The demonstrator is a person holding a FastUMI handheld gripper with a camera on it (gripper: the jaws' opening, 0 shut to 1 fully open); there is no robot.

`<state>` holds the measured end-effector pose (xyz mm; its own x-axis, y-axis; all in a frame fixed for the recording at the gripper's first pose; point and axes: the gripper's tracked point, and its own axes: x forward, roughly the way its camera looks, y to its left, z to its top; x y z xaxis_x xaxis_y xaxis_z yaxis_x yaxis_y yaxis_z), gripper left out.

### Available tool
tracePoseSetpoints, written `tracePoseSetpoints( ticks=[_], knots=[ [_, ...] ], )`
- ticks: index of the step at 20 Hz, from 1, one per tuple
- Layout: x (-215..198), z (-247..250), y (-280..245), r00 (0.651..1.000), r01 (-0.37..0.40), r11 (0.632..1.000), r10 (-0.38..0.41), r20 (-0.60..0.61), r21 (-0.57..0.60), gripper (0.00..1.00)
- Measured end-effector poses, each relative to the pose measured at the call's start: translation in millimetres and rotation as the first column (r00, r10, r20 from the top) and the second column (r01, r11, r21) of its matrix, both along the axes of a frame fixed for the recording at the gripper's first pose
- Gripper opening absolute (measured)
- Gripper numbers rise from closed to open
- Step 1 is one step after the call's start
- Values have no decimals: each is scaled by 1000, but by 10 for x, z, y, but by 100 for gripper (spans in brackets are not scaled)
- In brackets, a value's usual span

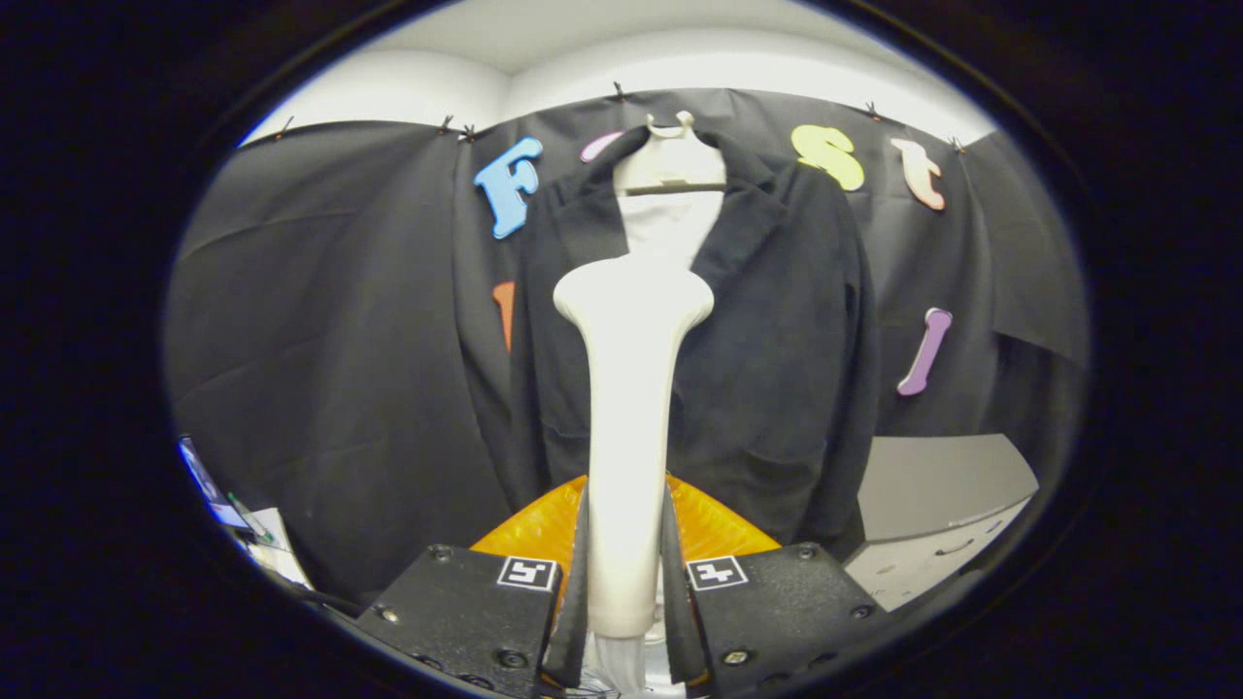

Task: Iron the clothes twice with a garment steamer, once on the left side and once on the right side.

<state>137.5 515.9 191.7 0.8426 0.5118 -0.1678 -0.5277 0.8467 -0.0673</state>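
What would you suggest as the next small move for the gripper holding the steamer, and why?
Probably ease the garment steamer sideways onto one front panel of the black jacket. The gripper is shut on its handle, and its head sits at the open centre below the hanger, over neither panel.

Soft, even light falls from overhead, brightest on the pale ceiling band above the cloth wall. The white plastic steamer wand [629, 427] in my jaws glows without glare. The black woolly jacket [777, 340] swallows detail. Edges bow with fisheye distortion; focus stays fair.
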Motion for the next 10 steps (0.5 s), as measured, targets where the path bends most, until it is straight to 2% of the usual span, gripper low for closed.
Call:
tracePoseSetpoints(
  ticks=[6,10],
  knots=[
    [21,210,625,997,-61,998,62,55,-24,36],
    [141,217,813,995,-62,997,65,75,-41,36]
  ],
)
